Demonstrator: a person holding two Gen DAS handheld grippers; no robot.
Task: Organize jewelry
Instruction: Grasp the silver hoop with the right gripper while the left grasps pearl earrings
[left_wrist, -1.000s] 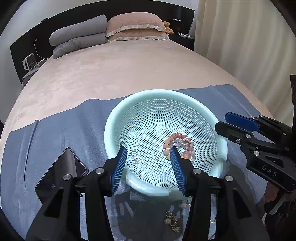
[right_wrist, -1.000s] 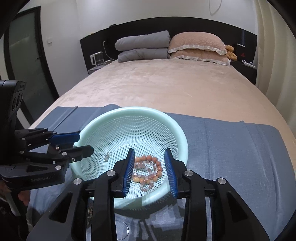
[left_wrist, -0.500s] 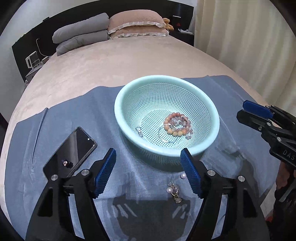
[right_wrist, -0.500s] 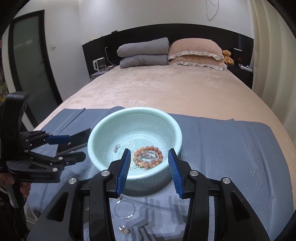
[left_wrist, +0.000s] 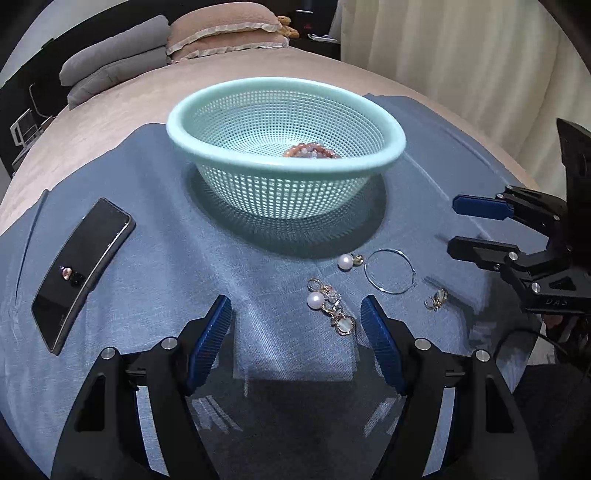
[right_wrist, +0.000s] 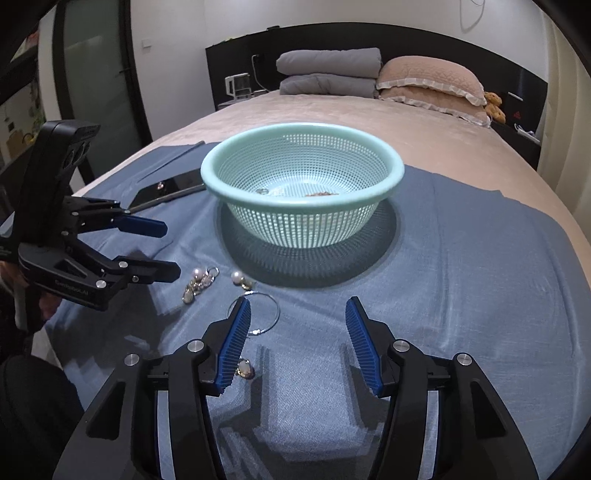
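A mint green perforated basket (left_wrist: 391, 155) (right_wrist: 395, 173) stands on a blue cloth (left_wrist: 155, 243) on the bed, with a pink bead bracelet (left_wrist: 312, 150) inside. In front of it lie a pearl earring (left_wrist: 346, 261) (right_wrist: 238, 277), a silver hoop (left_wrist: 389, 271) (right_wrist: 258, 314), a pearl-and-gold cluster (left_wrist: 328, 304) (right_wrist: 197, 282) and a small gold earring (left_wrist: 436, 299) (right_wrist: 245, 368). My left gripper (left_wrist: 295, 317) (right_wrist: 162, 247) is open and empty, low, just short of the cluster. My right gripper (right_wrist: 295, 321) (left_wrist: 458, 225) is open and empty, beside the hoop.
A black phone (left_wrist: 79, 269) (right_wrist: 170, 186) with a tiny ornament on it lies on the cloth left of the basket. Pillows (right_wrist: 428, 79) and folded grey bedding (right_wrist: 328, 72) lie at the head of the bed. A curtain (left_wrist: 461, 66) hangs at right.
Both grippers have pulled back from over the basket and dropped low toward the cloth, and both have opened wider. The loose jewelry in front of the basket has come into view.
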